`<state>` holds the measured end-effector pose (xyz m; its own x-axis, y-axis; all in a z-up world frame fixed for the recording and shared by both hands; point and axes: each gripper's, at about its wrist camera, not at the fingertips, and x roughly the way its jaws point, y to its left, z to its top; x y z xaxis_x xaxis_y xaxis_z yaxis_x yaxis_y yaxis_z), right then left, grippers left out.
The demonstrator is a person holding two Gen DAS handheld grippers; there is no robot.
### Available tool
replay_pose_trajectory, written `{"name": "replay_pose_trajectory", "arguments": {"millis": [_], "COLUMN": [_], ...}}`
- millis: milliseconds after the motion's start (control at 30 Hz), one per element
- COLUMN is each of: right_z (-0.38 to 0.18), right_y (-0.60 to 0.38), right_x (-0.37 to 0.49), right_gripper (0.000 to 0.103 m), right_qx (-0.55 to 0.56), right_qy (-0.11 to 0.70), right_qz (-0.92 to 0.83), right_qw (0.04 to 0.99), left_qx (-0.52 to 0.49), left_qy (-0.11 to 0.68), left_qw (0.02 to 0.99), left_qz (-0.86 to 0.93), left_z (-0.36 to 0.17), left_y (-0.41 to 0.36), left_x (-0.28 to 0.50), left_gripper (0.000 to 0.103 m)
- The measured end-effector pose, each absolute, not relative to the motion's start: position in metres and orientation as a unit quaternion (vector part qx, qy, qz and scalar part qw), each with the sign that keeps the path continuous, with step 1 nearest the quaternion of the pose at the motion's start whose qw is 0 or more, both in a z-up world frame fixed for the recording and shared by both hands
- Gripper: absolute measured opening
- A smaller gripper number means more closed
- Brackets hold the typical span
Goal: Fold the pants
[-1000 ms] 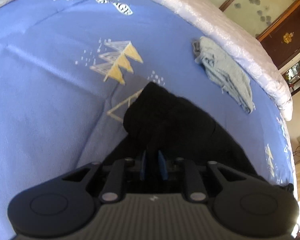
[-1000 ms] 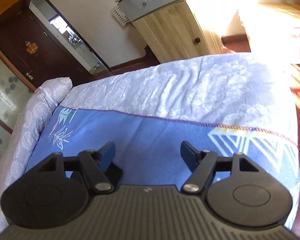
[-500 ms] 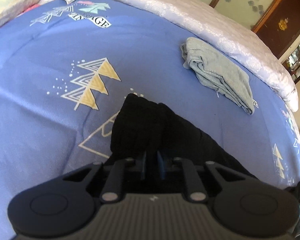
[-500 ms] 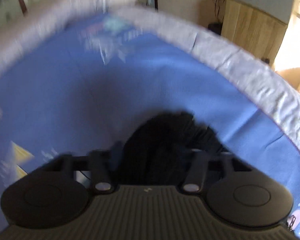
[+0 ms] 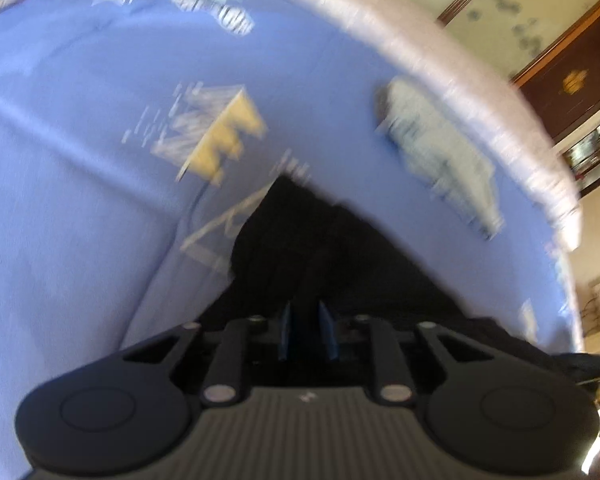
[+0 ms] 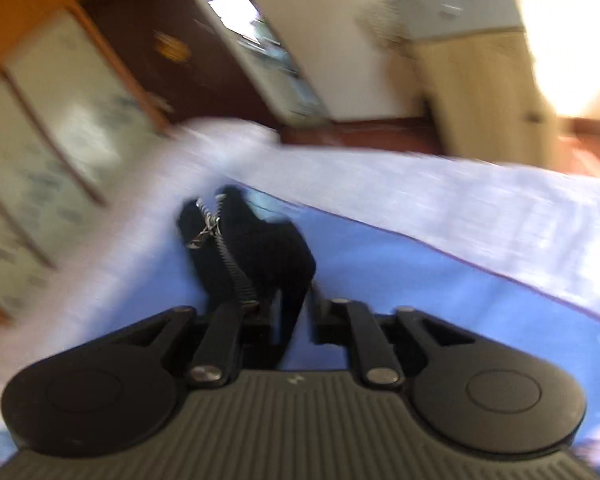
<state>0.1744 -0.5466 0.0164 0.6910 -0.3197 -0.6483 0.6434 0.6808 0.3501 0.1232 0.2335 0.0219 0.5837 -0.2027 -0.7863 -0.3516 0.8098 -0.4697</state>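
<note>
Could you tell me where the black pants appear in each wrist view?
Left wrist: black pants fill the lower centre, running up from the fingers.
Right wrist: black pants rise centre-left, zipper showing.
Shared landmark: the blue bedspread beneath them.

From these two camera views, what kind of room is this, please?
Most likely a bedroom in a home. The work surface is a bed with a blue printed quilt and a white cover at its edge. Around it stand a dark wooden door and a light wooden cabinet.
</note>
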Motion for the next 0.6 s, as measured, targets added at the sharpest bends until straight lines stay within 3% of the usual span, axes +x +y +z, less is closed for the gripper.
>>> {"name": "replay_pose_trajectory", "arguments": {"millis": [33, 133, 233, 433, 600], "right_z": [0.0, -0.028, -0.026, 0.024, 0.025], "right_y": [-0.554, -0.575, -0.578, -0.532, -0.49], "right_x": [0.166, 0.127, 0.118, 0.162, 0.224], "right_gripper": [0.054, 0.054, 0.054, 0.054, 0.062], "right_qx": [0.285, 0.335, 0.331, 0.31, 0.292], "right_qy": [0.307, 0.3, 0.294, 0.275, 0.315], "right_qz": [-0.315, -0.349, -0.343, -0.248, -0.204], "right_qw": [0.852, 0.822, 0.828, 0.876, 0.88], "left_qx": [-0.306, -0.299, -0.295, -0.269, -0.184], "left_qy": [0.461, 0.452, 0.425, 0.396, 0.425], "left_qw": [0.832, 0.84, 0.853, 0.874, 0.884], "left_qz": [0.045, 0.046, 0.065, 0.08, 0.057], "left_z": [0.019, 0.025, 0.044, 0.07, 0.065], "left_y": [0.233, 0.24, 0.257, 0.265, 0.231], "left_x": [0.12, 0.107, 0.099, 0.131, 0.185], "left_gripper": [0.02, 0.035, 0.037, 0.048, 0.06]}}
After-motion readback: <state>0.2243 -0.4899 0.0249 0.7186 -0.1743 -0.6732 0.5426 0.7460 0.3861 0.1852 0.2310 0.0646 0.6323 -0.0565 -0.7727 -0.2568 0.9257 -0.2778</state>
